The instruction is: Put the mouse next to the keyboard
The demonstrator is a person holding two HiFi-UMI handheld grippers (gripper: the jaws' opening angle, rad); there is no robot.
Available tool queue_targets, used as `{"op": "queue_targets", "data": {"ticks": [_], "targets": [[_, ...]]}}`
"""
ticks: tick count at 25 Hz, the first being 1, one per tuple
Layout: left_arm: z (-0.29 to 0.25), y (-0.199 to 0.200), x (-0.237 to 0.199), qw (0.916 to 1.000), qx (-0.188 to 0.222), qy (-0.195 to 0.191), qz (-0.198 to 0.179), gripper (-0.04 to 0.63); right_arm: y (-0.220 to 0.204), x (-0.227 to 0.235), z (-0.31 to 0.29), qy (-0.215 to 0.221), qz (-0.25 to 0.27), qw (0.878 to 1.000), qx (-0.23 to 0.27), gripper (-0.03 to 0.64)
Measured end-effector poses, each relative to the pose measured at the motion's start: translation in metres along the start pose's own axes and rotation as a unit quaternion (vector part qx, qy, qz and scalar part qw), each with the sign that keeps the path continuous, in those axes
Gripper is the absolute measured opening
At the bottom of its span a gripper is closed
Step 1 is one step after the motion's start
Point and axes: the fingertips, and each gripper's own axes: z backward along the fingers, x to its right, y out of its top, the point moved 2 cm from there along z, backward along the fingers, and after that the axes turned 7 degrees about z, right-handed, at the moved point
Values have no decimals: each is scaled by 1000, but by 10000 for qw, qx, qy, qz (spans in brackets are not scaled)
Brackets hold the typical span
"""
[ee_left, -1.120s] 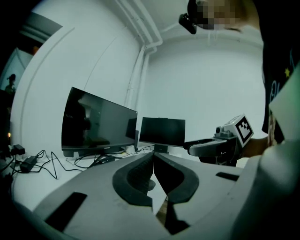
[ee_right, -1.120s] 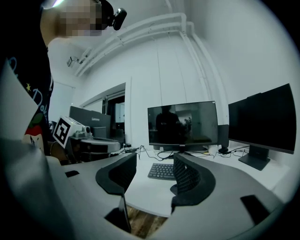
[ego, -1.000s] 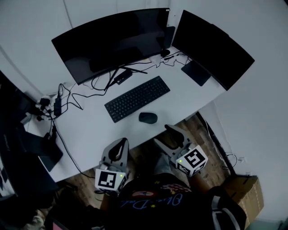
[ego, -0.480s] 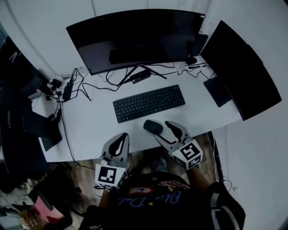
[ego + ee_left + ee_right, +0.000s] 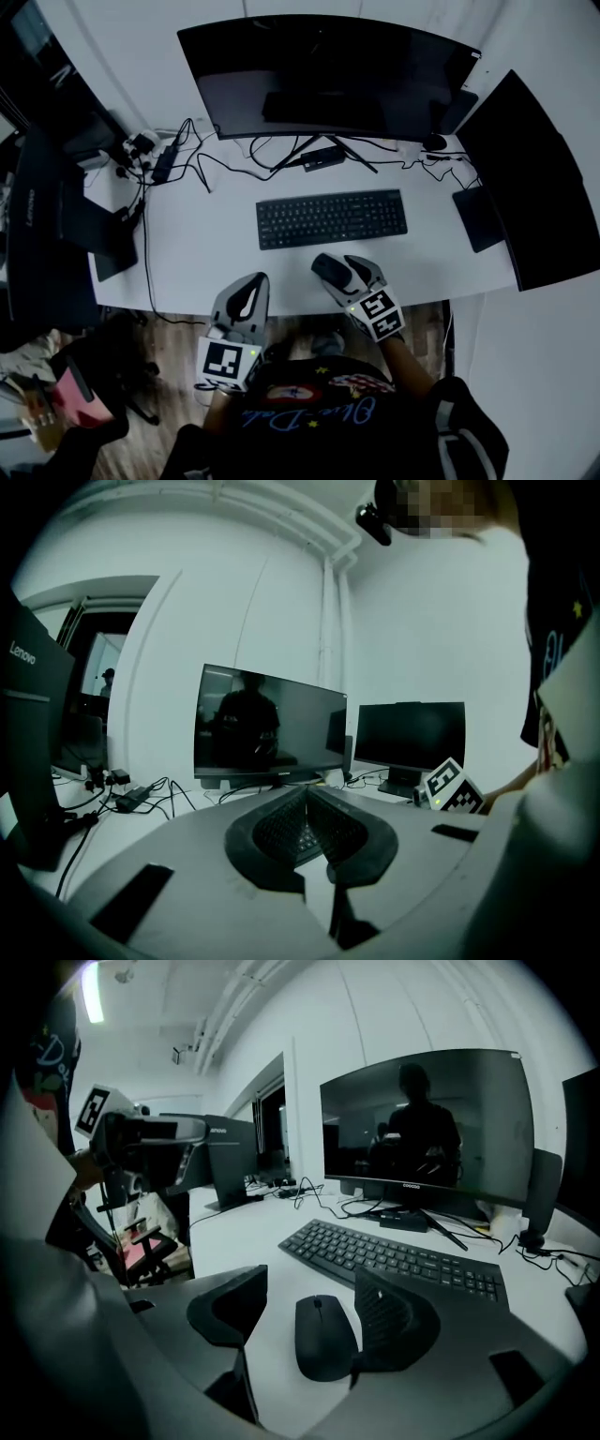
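A black mouse (image 5: 327, 269) (image 5: 322, 1336) lies on the white desk (image 5: 206, 262), a short way in front of the black keyboard (image 5: 331, 218) (image 5: 394, 1252), below its right half. My right gripper (image 5: 343, 270) (image 5: 311, 1290) straddles the mouse. Its jaws are opening: the right jaw is right against the mouse's side and the left jaw stands well clear. My left gripper (image 5: 247, 292) (image 5: 305, 795) hovers at the desk's front edge, shut with nothing between its jaws.
A curved monitor (image 5: 328, 75) stands behind the keyboard, with a second monitor (image 5: 534, 178) and a dark pad (image 5: 478, 217) to the right. Cables and a power strip (image 5: 164, 159) lie at the back left near a dark Lenovo unit (image 5: 42, 216). A chair (image 5: 75, 403) is below left.
My right gripper has moved forward from the desk's front edge to the mouse and now straddles it. The head view has swung round. The left gripper has stayed shut.
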Motion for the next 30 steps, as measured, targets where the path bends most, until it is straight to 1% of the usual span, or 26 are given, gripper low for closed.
{"op": "queue_targets", "data": {"ticks": [6, 10, 13, 19, 25, 28, 30], "targets": [[8, 0, -7, 9995, 20, 306, 9, 3, -32, -2, -27, 315, 290, 9977, -529, 264], [14, 0, -11, 9987, 42, 507, 20, 3, -47, -1, -40, 456, 411, 9953, -751, 265], [17, 1, -12, 9980, 45, 627, 16, 3, -58, 0, -46, 557, 406, 9936, -891, 265], [20, -1, -11, 9967, 60, 813, 42, 3, -69, 2, -57, 695, 473, 9912, -1025, 267], [18, -1, -5, 9963, 93, 855, 52, 3, -77, -1, -65, 844, 659, 9879, -1125, 267], [19, -2, -3, 9962, 78, 867, 57, 3, -76, -1, -64, 795, 607, 9887, -1118, 267], [19, -2, -3, 9962, 70, 864, 42, 3, -75, 0, -63, 728, 443, 9903, -1097, 267]]}}
